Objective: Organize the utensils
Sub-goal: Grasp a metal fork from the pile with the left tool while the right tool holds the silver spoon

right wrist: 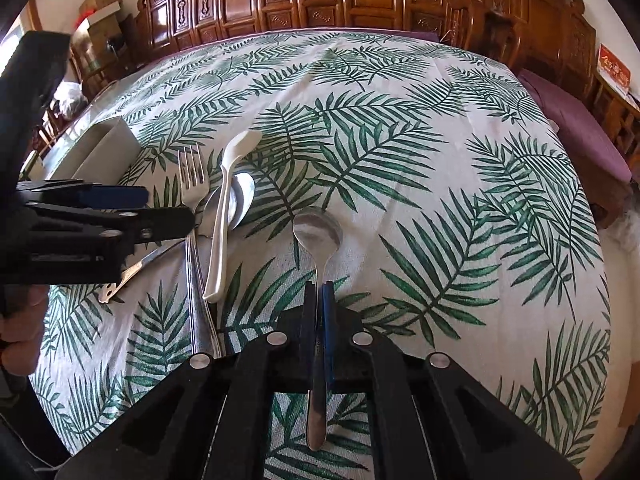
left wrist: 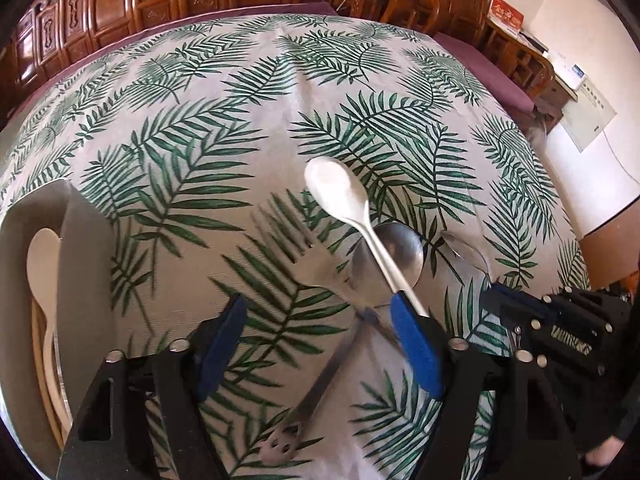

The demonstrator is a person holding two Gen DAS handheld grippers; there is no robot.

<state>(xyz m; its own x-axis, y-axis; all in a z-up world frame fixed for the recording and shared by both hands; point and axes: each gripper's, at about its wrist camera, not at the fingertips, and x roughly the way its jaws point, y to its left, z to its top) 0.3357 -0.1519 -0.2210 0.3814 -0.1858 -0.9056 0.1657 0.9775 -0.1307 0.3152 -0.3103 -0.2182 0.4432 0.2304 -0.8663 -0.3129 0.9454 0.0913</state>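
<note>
My left gripper (left wrist: 318, 304) stands open and low over a pile of utensils on the leaf-print tablecloth. The pile is a steel fork (left wrist: 288, 236), a white spoon (left wrist: 336, 192) and a steel spoon (left wrist: 396, 256) under it. The fork's handle runs between the blue pads untouched. The white spoon's handle ends at the right-hand pad (left wrist: 416, 348). In the right wrist view, my right gripper (right wrist: 318, 292) is shut on the handle of a second steel spoon (right wrist: 318, 232), its bowl pointing away. The same pile lies to the left there: fork (right wrist: 192, 172), white spoon (right wrist: 224, 208).
A grey organizer box (left wrist: 80, 248) stands at the left with a pale spoon (left wrist: 42, 256) in it; the box (right wrist: 108, 148) also shows in the right wrist view. Carved wooden cabinets and chairs line the far side. A hand (right wrist: 20, 320) holds the left gripper (right wrist: 152, 206).
</note>
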